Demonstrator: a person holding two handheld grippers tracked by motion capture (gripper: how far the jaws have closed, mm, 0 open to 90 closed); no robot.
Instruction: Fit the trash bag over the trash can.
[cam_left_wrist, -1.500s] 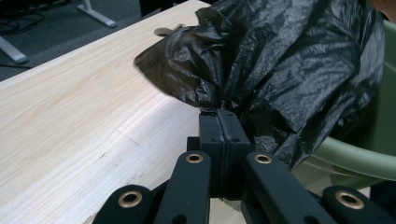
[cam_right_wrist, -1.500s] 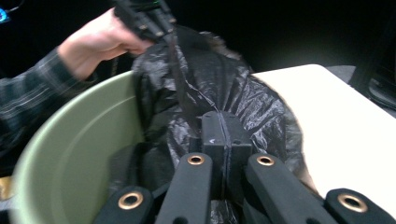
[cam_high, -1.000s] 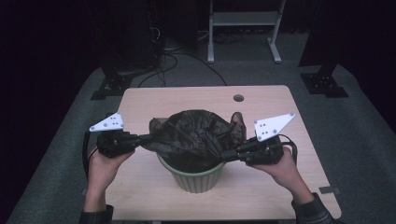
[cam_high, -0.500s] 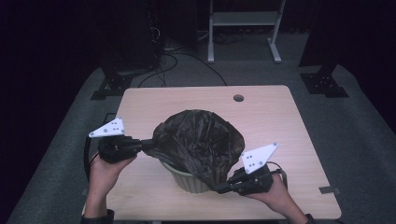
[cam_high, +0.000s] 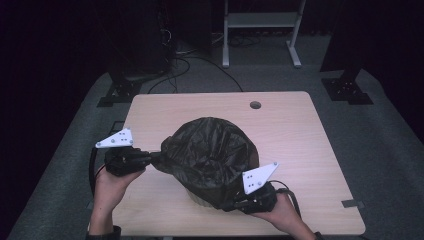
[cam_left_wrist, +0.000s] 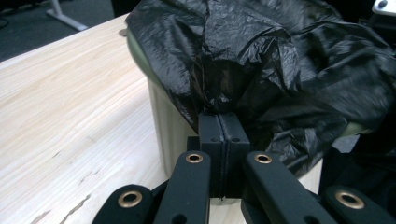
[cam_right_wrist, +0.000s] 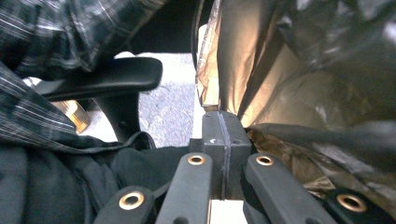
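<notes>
We have a black bin liner (cam_high: 210, 155) draped over a pale green ribbed waste bin (cam_high: 200, 199) that stands near the front-middle of the wooden table (cam_high: 300, 135), and we are pulling its mouth down around the rim. The left gripper (cam_high: 152, 159) has its jaws fully closed, pinching a fold of the liner at the bin's left side; in the left gripper view the film (cam_left_wrist: 261, 60) bunches straight out of the shut pads, with the bin wall (cam_left_wrist: 161, 126) just beside them. The right gripper (cam_high: 234, 206) is clamped just as tightly on the liner's edge low at the front right of the bin, close to the table's near edge, and in the right gripper view the plastic (cam_right_wrist: 243, 70) is stretched thin enough for light to show through it.

That stretch is our main worry: the film looks taut between two pinch points, so we judge that a harder downward pull on the right could tear it at the pads or slip it out of the grip. The bin looks light (nothing visibly weighs it down), so an uneven tug could tip it or drag it toward the table's front edge. The liner could also spring back off the far rim, which we cannot see beneath the plastic
</notes>
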